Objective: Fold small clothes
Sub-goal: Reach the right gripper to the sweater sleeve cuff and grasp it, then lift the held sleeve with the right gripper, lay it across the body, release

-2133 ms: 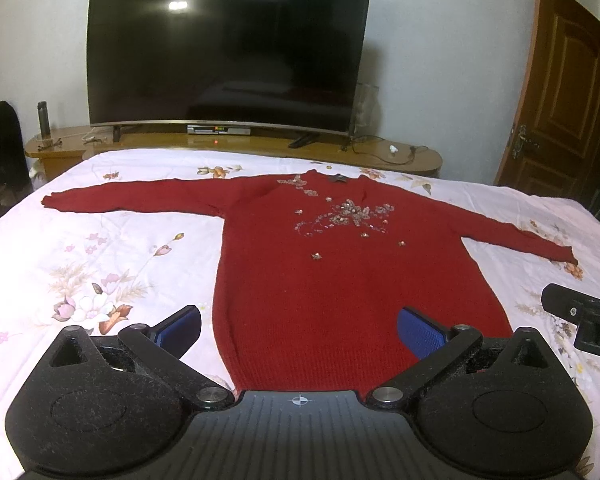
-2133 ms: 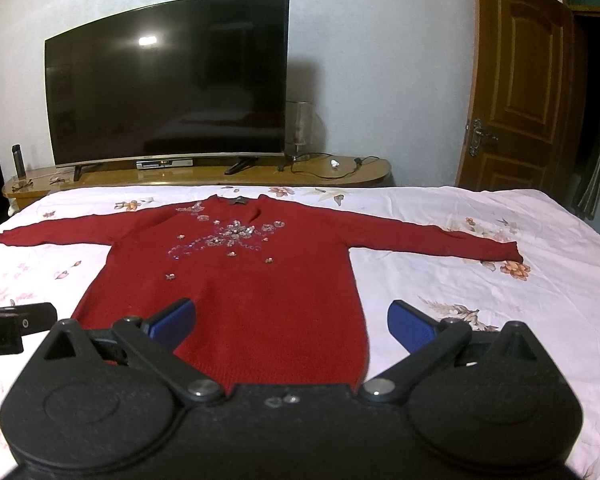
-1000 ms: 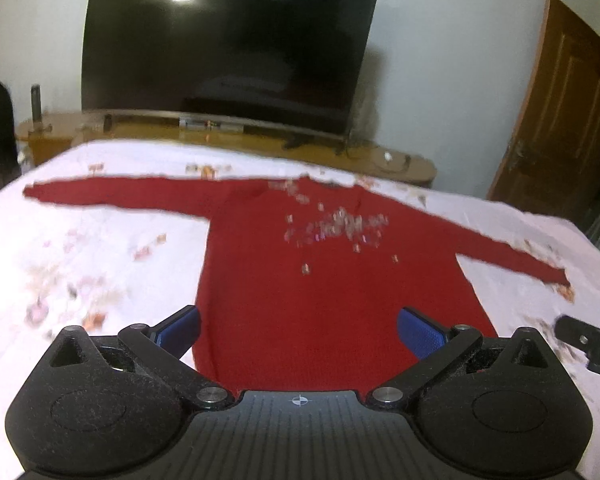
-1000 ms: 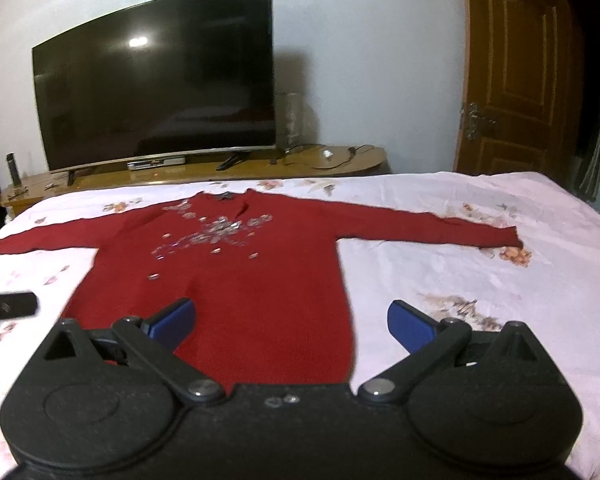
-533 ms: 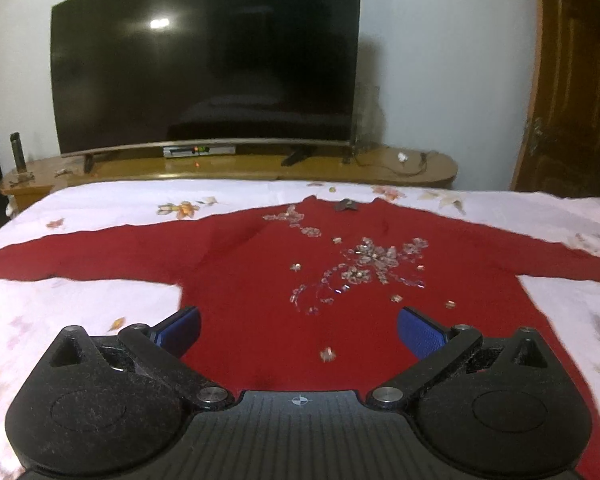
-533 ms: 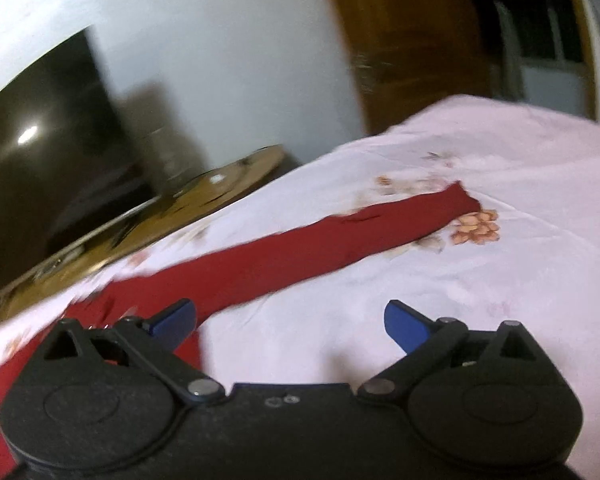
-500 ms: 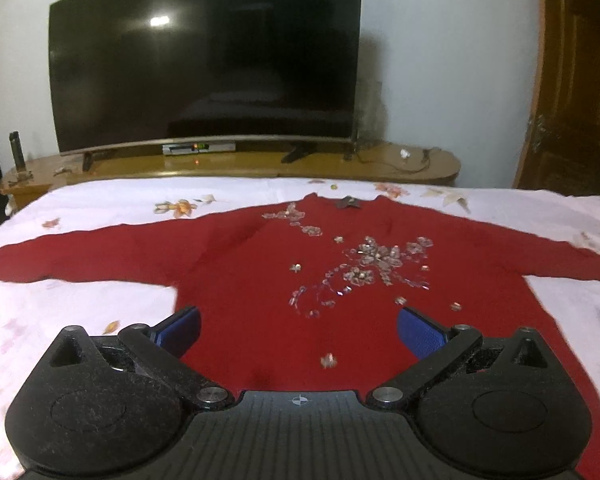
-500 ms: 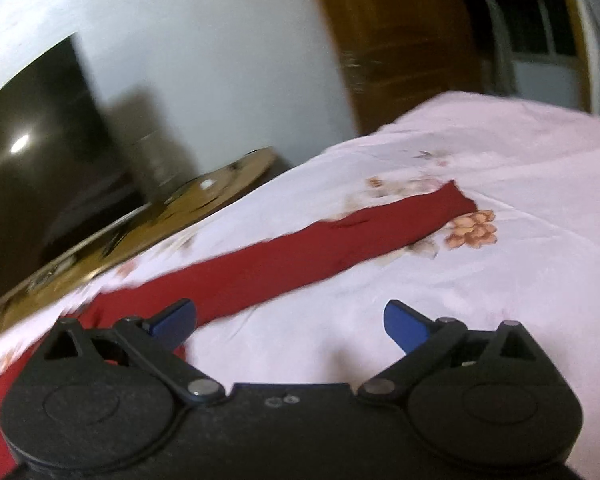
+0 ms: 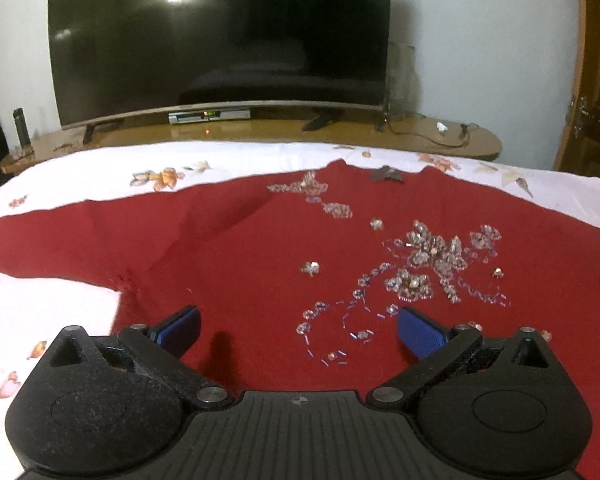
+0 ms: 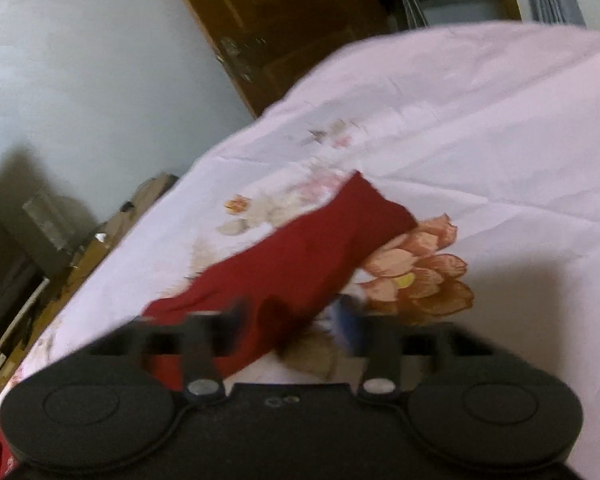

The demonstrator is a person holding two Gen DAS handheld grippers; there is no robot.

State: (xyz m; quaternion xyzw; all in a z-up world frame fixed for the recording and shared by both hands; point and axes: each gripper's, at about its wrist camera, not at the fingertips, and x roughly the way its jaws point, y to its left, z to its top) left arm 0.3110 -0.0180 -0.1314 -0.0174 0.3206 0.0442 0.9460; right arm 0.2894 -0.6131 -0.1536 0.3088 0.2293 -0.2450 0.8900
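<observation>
Right claw (image 10: 296,320) is down on the right sleeve (image 10: 300,260), fingers drawn close with the red fabric bunched between them. Motion blur there, so I can't tell if the pinch has fully landed. Left claw (image 9: 298,330) is spread wide, holding nothing, hovering over the chest of the sweater (image 9: 260,264), just short of the beadwork (image 9: 416,268).

Sweater lies flat, front up, on the bed (image 9: 52,316). Collar points at the far edge by the TV (image 9: 220,36), sleeves run out toward the left and right edges. Hem is out of view under my left claw.

Key relation: the right sleeve's long axis runs from just under my right claw away toward the cuff (image 10: 380,208), which ends near the big flower print (image 10: 416,268) toward the right edge of the bed. So my grip point sits on the body side of the cuff, some way up the sleeve. The body lies back to my left, out of the right camera's view.

My read: first fold, sleeve across the chest. Right claw is the near one and should carry it. Left is already over the body and could pin the shoulder line. Risk: knit sags, so the free cuff end may trail or flop.
</observation>
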